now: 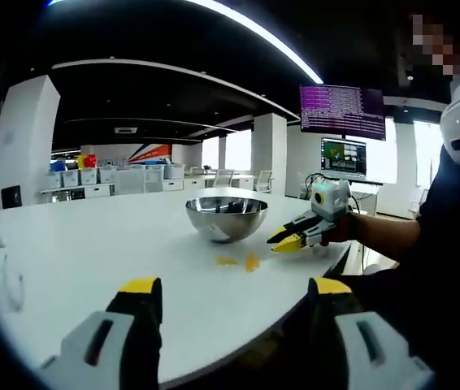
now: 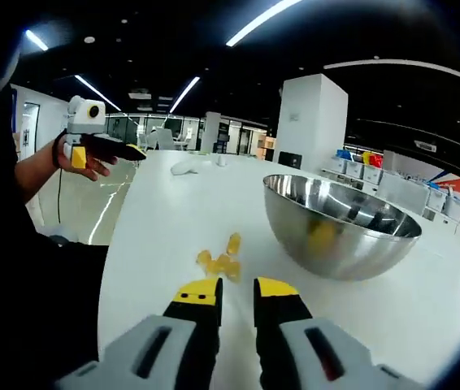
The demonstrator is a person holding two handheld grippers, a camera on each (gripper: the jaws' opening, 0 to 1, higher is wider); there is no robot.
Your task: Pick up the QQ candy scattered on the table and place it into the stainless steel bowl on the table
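Here, in the left gripper view, the left tool (image 1: 234, 294) stands with its yellow-tipped jaws wide apart above the near edge of the round white surface (image 1: 92, 236). The shiny stainless steel bowl (image 1: 225, 216) sits on that surface at about 12 o'clock from the jaws, and the small yellow QQ candy pieces (image 1: 240, 262) lie scattered just in front of it, close to the surface's edge. The right tool (image 1: 288, 240) comes in from 3 o'clock, held in a person's hand, its yellow tips near the candy and just beside the bowl. In the right gripper view, the right tool's jaws stand only narrowly apart, holding nothing, right over the candy cluster, with the bowl at 2 o'clock; a yellow tint shows inside the bowl, though whether that is candy or reflection cannot be told
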